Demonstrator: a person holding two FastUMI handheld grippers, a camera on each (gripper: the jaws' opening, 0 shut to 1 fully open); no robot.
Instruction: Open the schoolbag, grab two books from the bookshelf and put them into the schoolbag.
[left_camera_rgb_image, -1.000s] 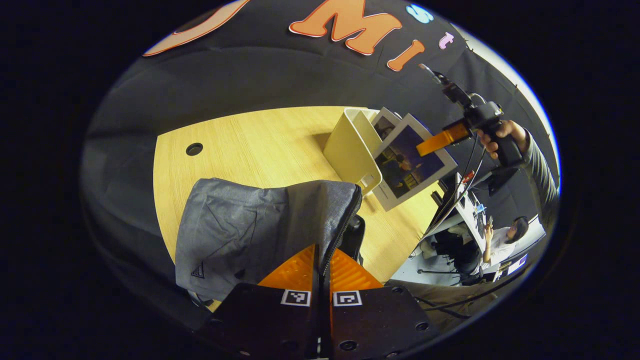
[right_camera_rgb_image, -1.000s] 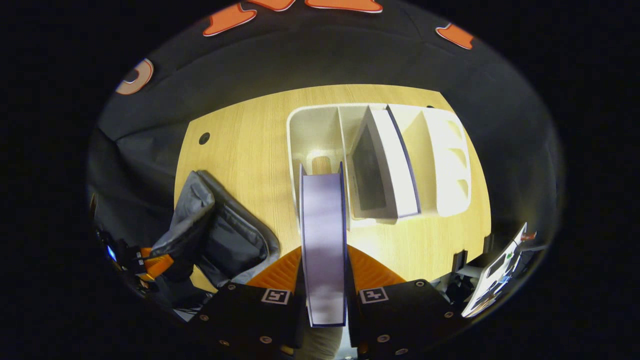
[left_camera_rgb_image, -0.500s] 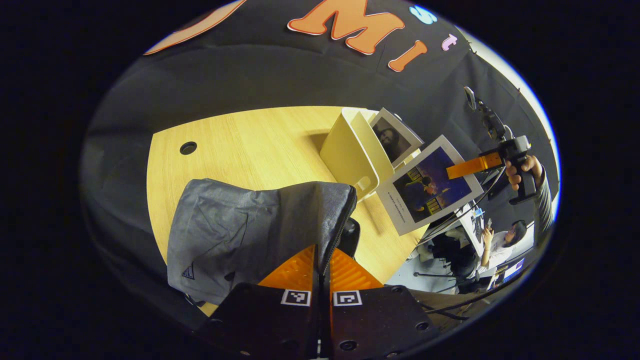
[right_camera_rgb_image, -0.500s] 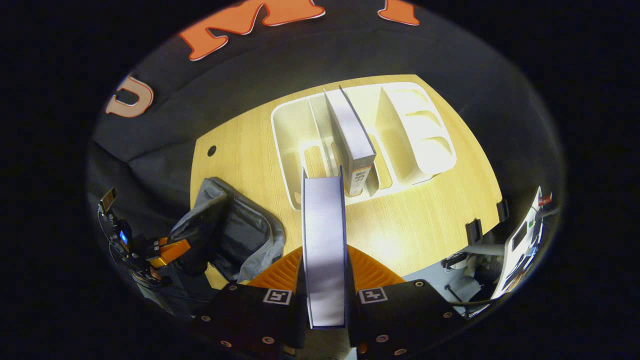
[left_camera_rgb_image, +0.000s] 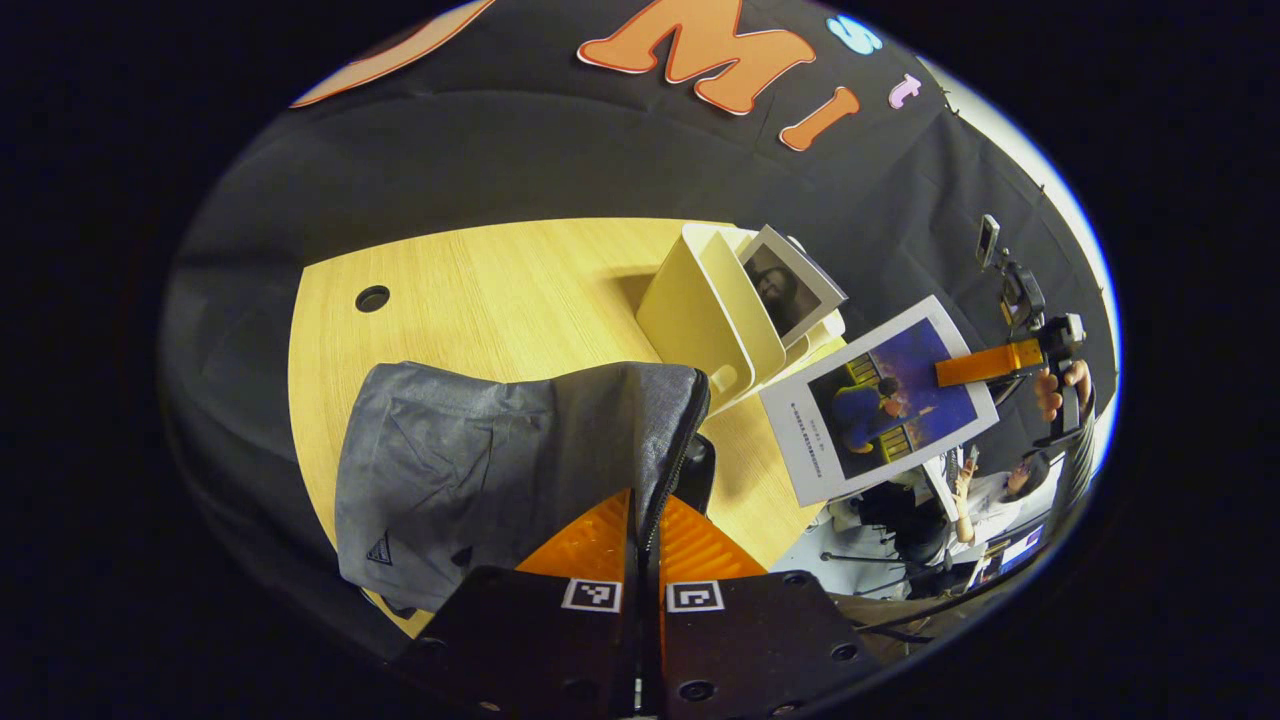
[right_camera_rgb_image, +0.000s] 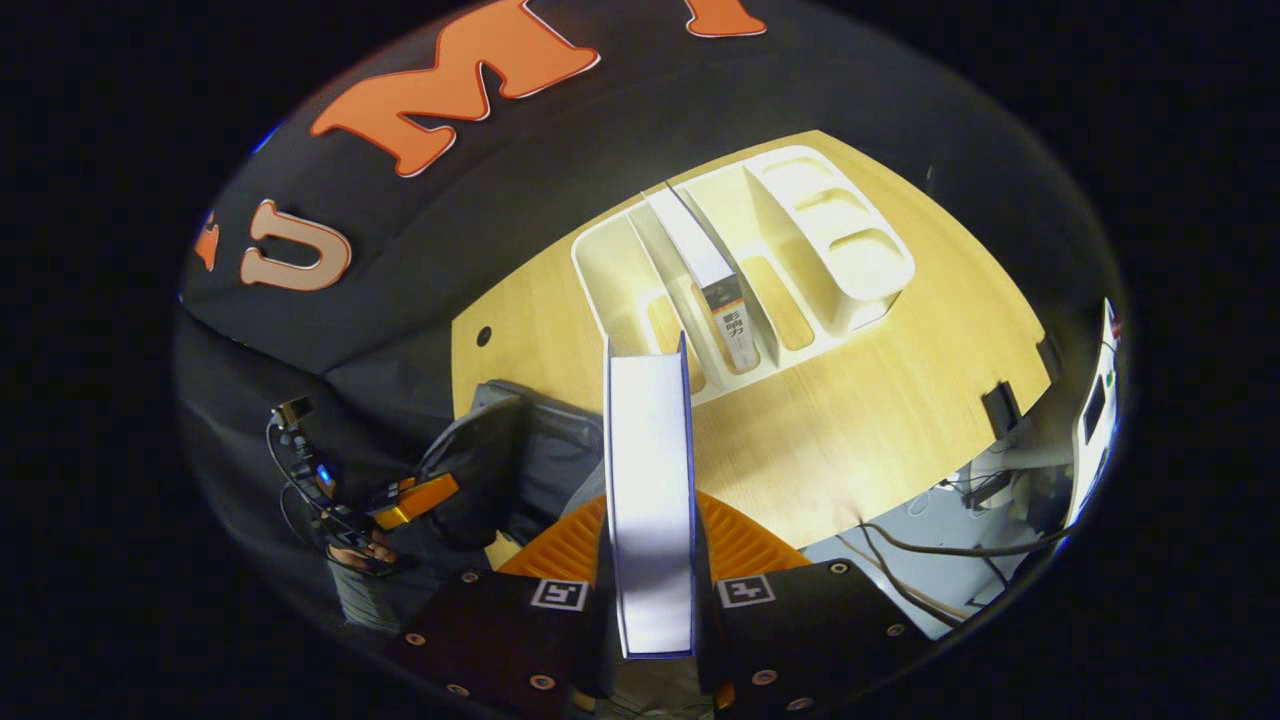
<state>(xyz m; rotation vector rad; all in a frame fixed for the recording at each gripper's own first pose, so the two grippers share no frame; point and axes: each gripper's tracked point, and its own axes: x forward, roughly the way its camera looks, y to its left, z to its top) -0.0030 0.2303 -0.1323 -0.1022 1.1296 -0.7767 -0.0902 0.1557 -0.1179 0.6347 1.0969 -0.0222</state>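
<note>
Black cloth backs a light wooden tabletop (left_camera_rgb_image: 480, 290). Pressed together on the zipper edge of the grey fabric schoolbag (left_camera_rgb_image: 500, 460), the left gripper (left_camera_rgb_image: 645, 540) holds its mouth up, presumably so a book can enter. Clamped on the white-edged, blue-covered book (right_camera_rgb_image: 648, 500), the right gripper (right_camera_rgb_image: 650, 560) carries it clear of the cream plastic bookshelf (right_camera_rgb_image: 800, 250) ahead, where a second book (right_camera_rgb_image: 715, 290) stands. The held book's long axis runs forward from the right gripper, page edge up.
</note>
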